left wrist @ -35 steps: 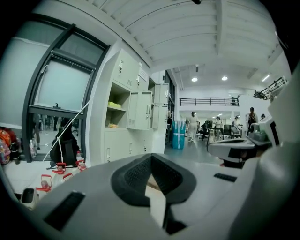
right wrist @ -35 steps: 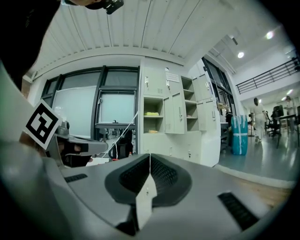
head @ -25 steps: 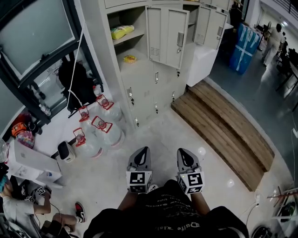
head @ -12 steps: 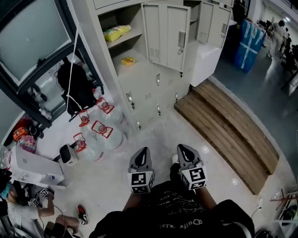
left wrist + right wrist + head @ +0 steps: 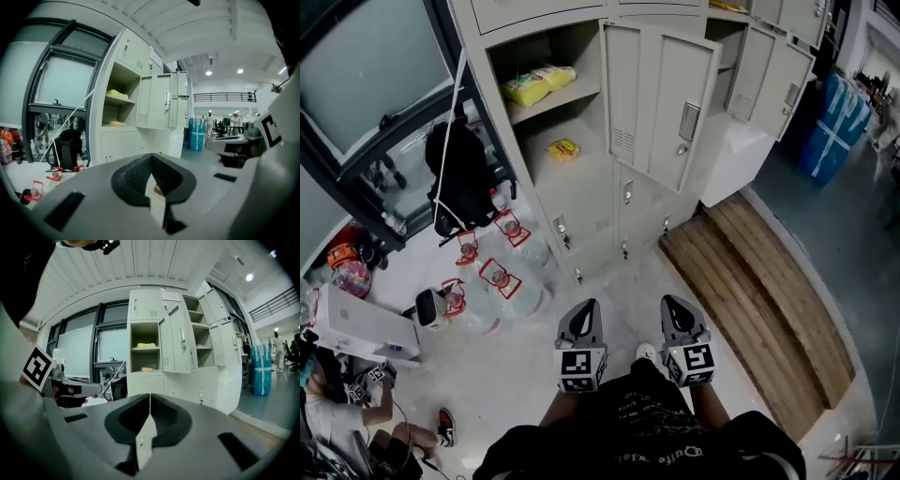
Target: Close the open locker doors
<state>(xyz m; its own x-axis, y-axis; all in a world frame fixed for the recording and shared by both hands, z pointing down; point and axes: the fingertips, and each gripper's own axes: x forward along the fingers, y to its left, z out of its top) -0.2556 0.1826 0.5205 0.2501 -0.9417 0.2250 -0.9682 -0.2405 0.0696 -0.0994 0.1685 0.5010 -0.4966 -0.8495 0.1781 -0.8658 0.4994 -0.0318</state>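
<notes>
A beige locker bank (image 5: 581, 202) stands ahead of me. Its nearest open door (image 5: 661, 103) swings out to the right of a compartment holding a yellow bag (image 5: 539, 82) on the shelf and a small yellow packet (image 5: 565, 148) below. A second open door (image 5: 780, 75) hangs further right. The same doors show in the right gripper view as the near door (image 5: 176, 345) and in the left gripper view as the near door (image 5: 157, 108). My left gripper (image 5: 582, 314) and right gripper (image 5: 675, 312) are held low in front of me, both shut and empty, well short of the lockers.
Several water jugs with red caps (image 5: 497, 281) stand on the floor left of the lockers, by a black backpack (image 5: 459, 178). A wooden step platform (image 5: 759, 300) runs to the right. A white box (image 5: 370, 328) and a seated person (image 5: 337, 412) are at lower left. Blue wrapped bundles (image 5: 834, 127) stand far right.
The lockers have grown larger and shifted toward the middle of the head view as I came closer. Both grippers stayed shut and kept their place in front of me.
</notes>
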